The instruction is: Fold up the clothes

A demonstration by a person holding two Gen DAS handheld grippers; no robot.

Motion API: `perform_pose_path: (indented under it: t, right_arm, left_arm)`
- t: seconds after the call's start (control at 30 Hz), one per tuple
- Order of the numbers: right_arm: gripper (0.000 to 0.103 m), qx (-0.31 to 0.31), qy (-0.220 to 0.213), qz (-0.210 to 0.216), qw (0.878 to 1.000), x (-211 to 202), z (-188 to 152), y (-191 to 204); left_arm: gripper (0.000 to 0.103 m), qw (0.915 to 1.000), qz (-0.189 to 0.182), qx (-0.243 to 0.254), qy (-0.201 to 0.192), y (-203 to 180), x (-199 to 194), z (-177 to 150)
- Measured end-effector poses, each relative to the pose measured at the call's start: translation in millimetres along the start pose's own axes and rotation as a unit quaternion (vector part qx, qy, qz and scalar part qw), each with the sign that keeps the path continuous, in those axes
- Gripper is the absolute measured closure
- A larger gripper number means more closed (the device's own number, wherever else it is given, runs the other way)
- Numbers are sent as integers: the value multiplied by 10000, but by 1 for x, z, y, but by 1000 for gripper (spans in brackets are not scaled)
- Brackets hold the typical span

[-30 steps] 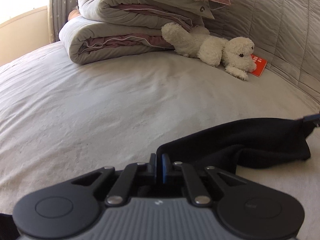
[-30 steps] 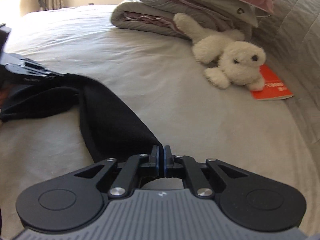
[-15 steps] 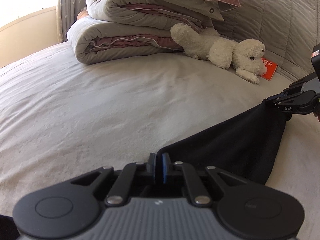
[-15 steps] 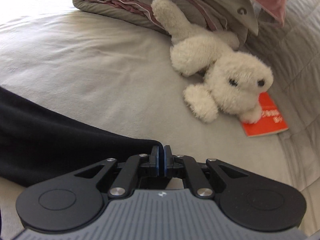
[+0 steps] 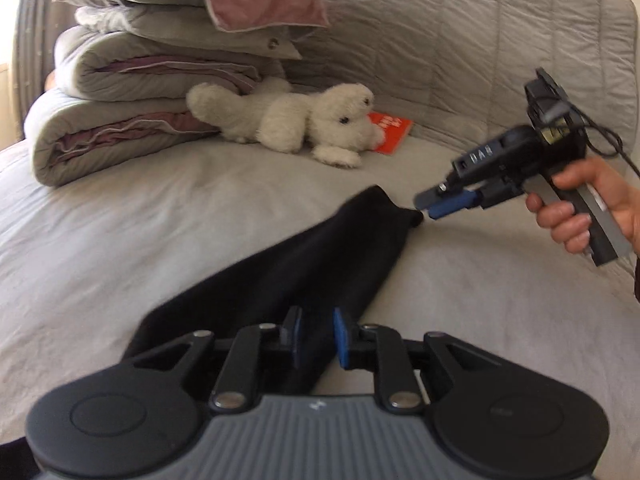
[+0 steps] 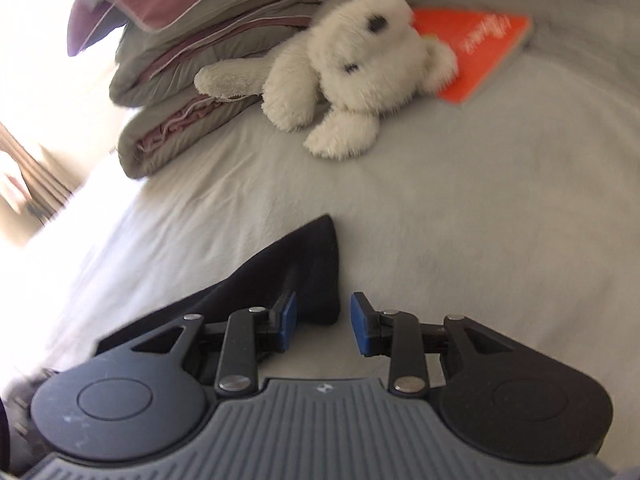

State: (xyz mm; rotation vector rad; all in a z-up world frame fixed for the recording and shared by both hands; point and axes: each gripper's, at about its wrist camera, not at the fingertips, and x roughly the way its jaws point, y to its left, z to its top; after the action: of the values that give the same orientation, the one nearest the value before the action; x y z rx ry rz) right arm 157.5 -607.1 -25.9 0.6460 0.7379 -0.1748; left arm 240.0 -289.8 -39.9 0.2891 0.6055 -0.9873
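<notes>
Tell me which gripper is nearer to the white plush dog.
Right. The right gripper sits at the black garment's far tip, jaws opening, a short stretch of bed from the plush dog. The left gripper stands at the garment's near end, farther back, jaws opening too.

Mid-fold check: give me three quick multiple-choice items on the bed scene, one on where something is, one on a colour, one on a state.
1. Where is the orange booklet?
A. on the folded quilts
B. partly under the white plush toy's head
C. on the black garment

2. What colour is the garment being folded?
A. black
B. pink
C. white

3. How do the pads of the right gripper stand?
A. pressed on the plush toy
B. clamped on the booklet
C. apart, pressing on nothing

Answers: 1 B, the toy's head overlaps its near edge. 2 A, it lies dark on the grey bed. 3 C, the jaws are opening beside the garment's corner.
</notes>
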Motion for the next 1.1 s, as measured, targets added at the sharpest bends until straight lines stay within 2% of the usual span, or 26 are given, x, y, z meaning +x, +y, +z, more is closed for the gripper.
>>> perform_pose_path:
  t: [0.03,0.1,0.2,0.27,0.3,0.4,0.5,0.53,0.67,0.73,0.77,0.8,0.87,1.0,1.1]
  right_arm:
    - [70,252,36,204,9995,3,-2,-4]
    - [69,727,102,474,9962,10,-6,-11]
    - [69,1102,-160,567,9922,20,-10,-15]
    - [71,1287,-340,724,9885,24,-11,-17]
    - [89,1268,-384,733,9885,25,-11,-16]
    - [90,752,-723,338,9940,12,-10,-6]
    - [90,42,-1033,-75,9946,-8,-11,5]
    - [90,-165,-915,-223,9954,-7,-14,7]
    - [89,-873,-488,-742,9922,2,-29,7]
    - [84,-949,-586,-677,9915,-1,-35,0]
    - [78,-912,-633,-653,9917,-3,-36,-3]
    - [70,-896,-685,-634,9916,-6,-34,-4]
    - [64,-963,-797,-656,9900,-8,-30,-3]
    - [61,-1098,-987,-604,9872,-6,-17,1]
    - [61,-1263,-914,-499,9865,12,-4,4]
  left_arm:
    - [85,9999,-43,138,82,-6,4,-2]
    - [83,9987,179,433,196,-15,13,-7]
    - [83,9952,471,836,202,-28,20,-13]
    - [96,9932,596,983,166,-34,21,-12]
    - [98,9926,638,1028,121,-36,21,-11]
    - [98,9944,434,935,-228,-38,7,-7]
    - [98,9969,22,782,-124,-37,3,-5]
    - [97,9968,-88,791,32,-37,7,-7]
    - [93,9958,-117,898,121,-39,13,-16]
    - [81,9974,-288,653,58,-34,7,-13]
    - [78,9979,-365,535,9,-30,3,-12]
    - [73,9983,-360,462,-59,-26,-2,-10]
    - [68,9988,-327,320,-185,-17,-10,-8]
    - [65,9995,189,80,-235,13,-16,-3]
    - [65,9976,671,-148,-104,41,-17,-1]
